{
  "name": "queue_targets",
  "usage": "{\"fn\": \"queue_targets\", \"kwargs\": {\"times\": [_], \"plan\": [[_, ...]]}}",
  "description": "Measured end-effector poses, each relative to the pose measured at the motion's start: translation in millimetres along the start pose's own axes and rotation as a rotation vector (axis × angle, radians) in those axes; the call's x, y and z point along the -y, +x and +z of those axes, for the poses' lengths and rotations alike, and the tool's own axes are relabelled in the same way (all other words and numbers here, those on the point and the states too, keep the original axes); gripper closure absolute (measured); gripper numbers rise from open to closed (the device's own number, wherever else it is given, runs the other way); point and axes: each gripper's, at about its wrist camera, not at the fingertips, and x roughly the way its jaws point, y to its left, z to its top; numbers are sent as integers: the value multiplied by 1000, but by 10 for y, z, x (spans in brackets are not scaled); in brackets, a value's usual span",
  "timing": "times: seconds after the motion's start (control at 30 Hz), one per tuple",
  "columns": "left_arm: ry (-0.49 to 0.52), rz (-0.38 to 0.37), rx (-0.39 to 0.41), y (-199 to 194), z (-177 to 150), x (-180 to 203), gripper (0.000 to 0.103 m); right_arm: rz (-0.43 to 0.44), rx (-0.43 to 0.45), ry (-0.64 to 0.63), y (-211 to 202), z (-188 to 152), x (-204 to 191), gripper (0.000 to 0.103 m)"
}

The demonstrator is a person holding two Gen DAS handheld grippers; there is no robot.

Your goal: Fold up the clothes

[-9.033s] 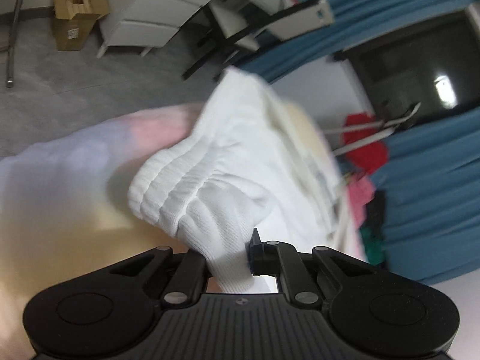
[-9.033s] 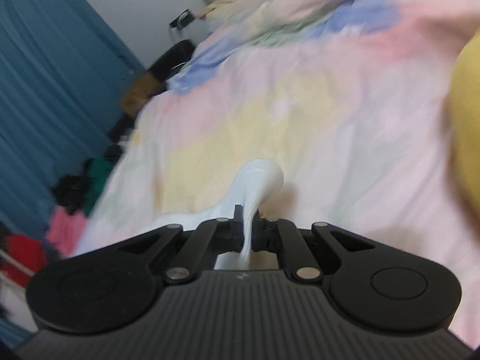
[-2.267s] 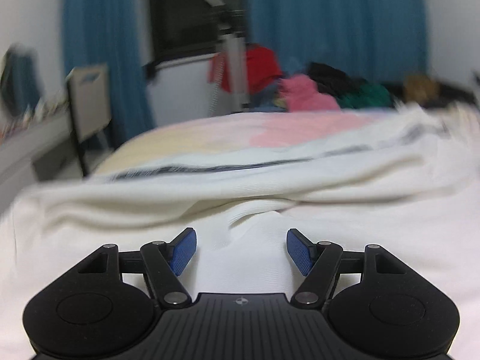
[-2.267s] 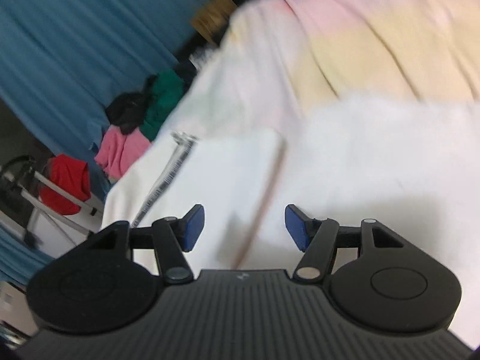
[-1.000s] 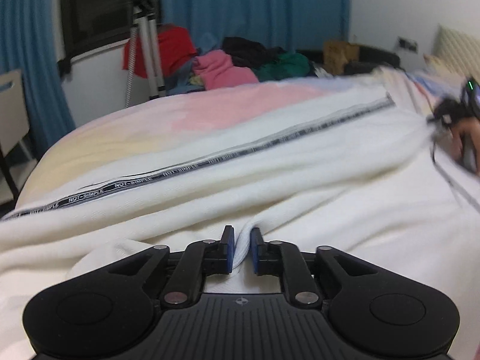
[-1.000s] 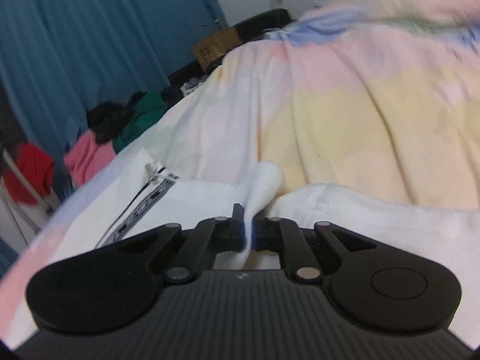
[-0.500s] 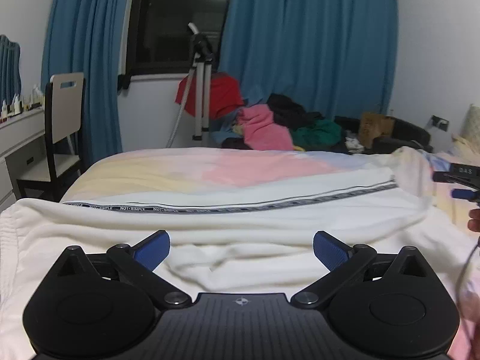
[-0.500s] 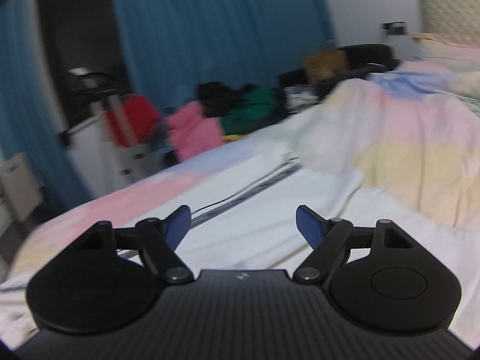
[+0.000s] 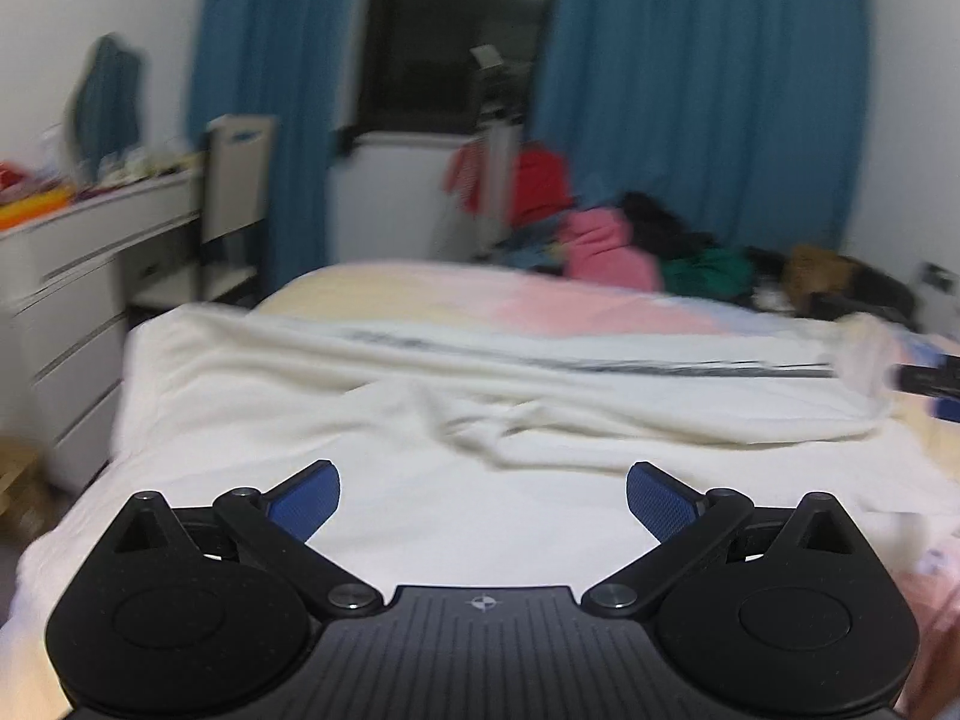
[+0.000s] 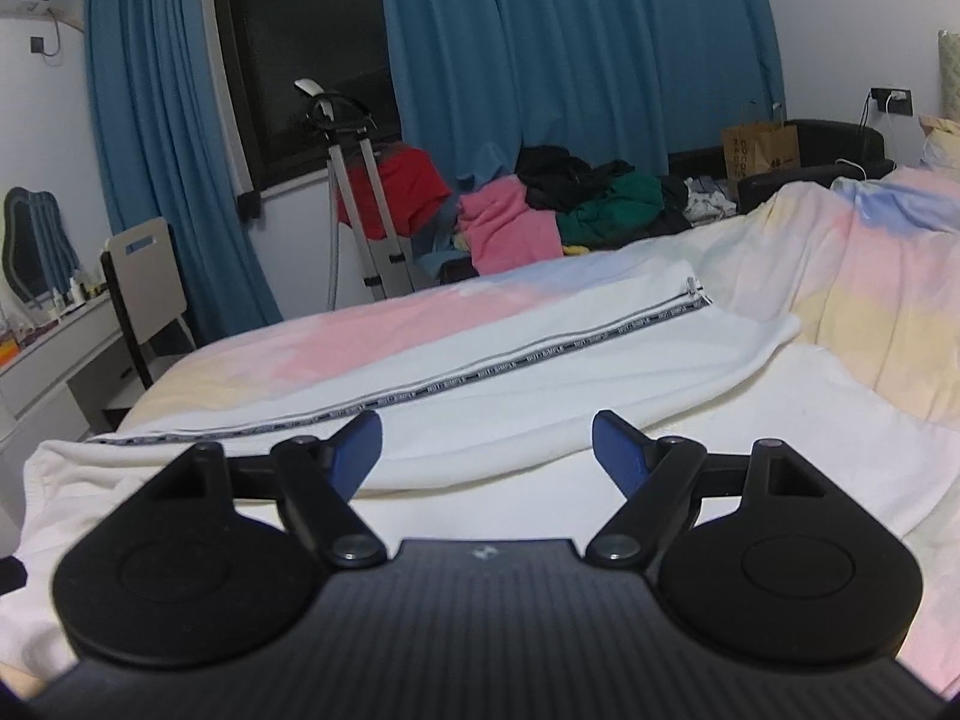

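A white garment [image 9: 480,408] with a dark lettered stripe [image 10: 480,375] lies spread on the pastel bedspread [image 10: 852,276]; it also shows in the right wrist view [image 10: 540,384]. My left gripper [image 9: 483,501] is open and empty, just above the garment's near part. My right gripper [image 10: 486,441] is open and empty, held above the garment's near edge. The tip of the right gripper [image 9: 930,381] shows at the far right of the left wrist view, blurred.
A pile of coloured clothes [image 10: 540,210] lies beyond the bed under blue curtains [image 10: 570,48]. A tripod stand [image 10: 360,192] stands by the window. A chair [image 10: 144,288] and white dresser [image 9: 66,300] stand on the left. A paper bag [image 10: 759,150] is far right.
One second ago both grippers were shut on folds of the white garment. Both have let go and opened wide, then lifted back; the garment lies on the bed.
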Motion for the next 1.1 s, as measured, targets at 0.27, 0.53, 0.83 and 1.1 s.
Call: {"fn": "queue_targets", "kwargs": {"times": [0.27,0.53,0.83,1.1], "plan": [[-320,261,-7,-174,64,-710,0,-17,-38,97,73,-12,154,24],[-648,358,-60,-391,59,-1517,0,-20,-79,134,126,-24,247,24],[-1015,295,-212,-429,-292,-2294,2,-36,-119,198,181,-14,348,24],[-1133,19,-263,-348,-516,-2335,4,-57,-154,276,246,-24,485,24]]}}
